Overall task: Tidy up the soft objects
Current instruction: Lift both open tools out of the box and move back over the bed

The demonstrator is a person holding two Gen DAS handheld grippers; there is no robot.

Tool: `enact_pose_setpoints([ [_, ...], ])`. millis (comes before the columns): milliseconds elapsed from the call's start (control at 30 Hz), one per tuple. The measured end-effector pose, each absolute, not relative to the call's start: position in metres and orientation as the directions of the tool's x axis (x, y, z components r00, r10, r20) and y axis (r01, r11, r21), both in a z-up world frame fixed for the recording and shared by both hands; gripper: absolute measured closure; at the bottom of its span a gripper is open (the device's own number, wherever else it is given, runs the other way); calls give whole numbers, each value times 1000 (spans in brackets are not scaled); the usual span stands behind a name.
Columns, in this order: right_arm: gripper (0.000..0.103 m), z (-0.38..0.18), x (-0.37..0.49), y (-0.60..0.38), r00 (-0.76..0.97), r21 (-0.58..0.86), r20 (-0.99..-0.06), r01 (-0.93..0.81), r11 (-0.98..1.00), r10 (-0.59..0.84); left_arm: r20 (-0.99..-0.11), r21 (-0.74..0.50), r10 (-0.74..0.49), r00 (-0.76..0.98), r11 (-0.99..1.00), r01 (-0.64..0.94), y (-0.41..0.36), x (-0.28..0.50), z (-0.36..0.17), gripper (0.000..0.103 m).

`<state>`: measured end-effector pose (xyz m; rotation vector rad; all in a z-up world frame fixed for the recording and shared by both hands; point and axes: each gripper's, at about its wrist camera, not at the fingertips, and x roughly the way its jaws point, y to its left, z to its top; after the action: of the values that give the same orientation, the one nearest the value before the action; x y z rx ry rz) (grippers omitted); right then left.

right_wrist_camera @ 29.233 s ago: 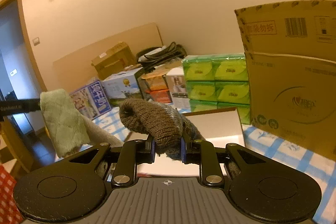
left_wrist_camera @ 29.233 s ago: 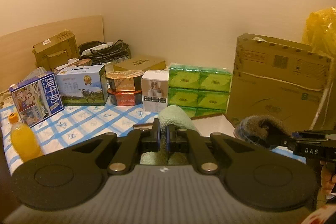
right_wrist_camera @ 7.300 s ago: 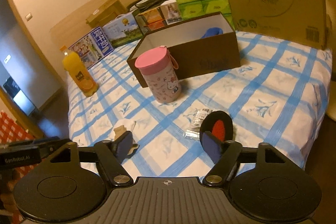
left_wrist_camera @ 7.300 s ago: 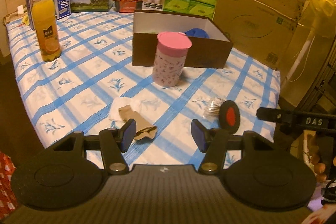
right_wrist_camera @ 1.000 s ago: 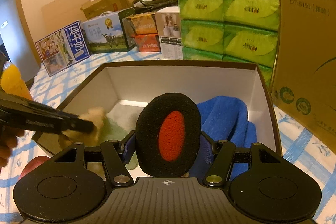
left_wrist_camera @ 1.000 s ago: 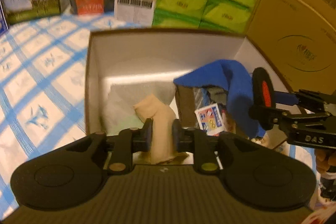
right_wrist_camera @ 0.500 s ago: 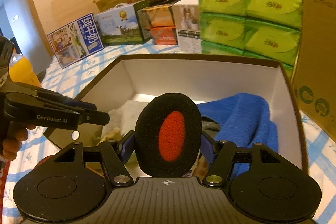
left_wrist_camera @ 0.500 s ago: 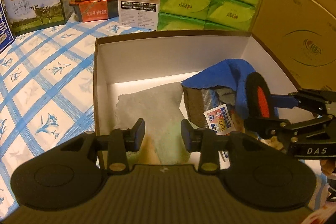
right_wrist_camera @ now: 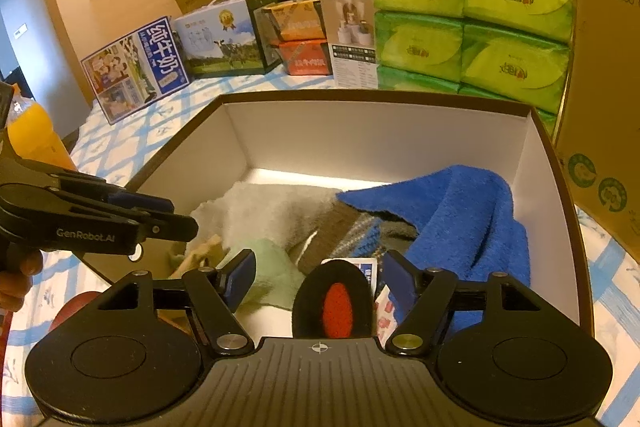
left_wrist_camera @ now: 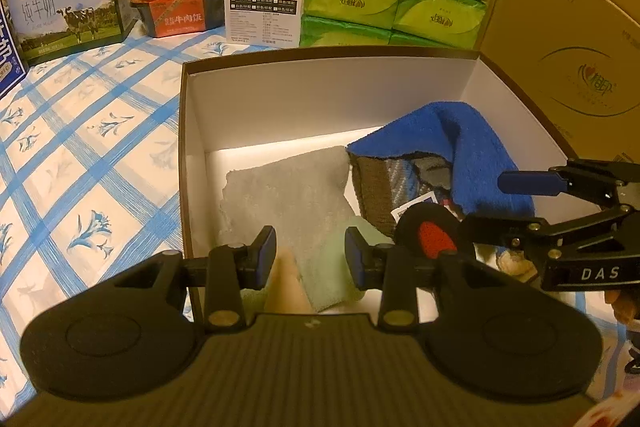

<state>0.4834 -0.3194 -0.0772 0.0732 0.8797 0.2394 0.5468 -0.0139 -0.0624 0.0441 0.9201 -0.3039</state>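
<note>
Both tongs hang over the box [left_wrist_camera: 188, 147], so the step in hand looks like dropping soft items in. The left tongs [left_wrist_camera: 310, 253] are open and empty, above the beige sock [left_wrist_camera: 286, 283] lying at the box's near end. The right tongs [right_wrist_camera: 318, 277] are opening; the round black pad [right_wrist_camera: 334, 301] stands between them on edge, its red face toward the camera and its long axis upright, touching neither finger as far as I can tell. Next, I judge, both tongs lift clear. A blue towel [right_wrist_camera: 460, 211] lies along the right wall.
</note>
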Motion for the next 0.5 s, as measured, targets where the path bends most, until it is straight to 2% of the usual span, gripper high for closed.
enact_pose_setpoints([
  [500,33,-68,478,-319,630,155,-742,-169,973,228,-776,-97,-249,580,955,281,-14,541,-50,70],
])
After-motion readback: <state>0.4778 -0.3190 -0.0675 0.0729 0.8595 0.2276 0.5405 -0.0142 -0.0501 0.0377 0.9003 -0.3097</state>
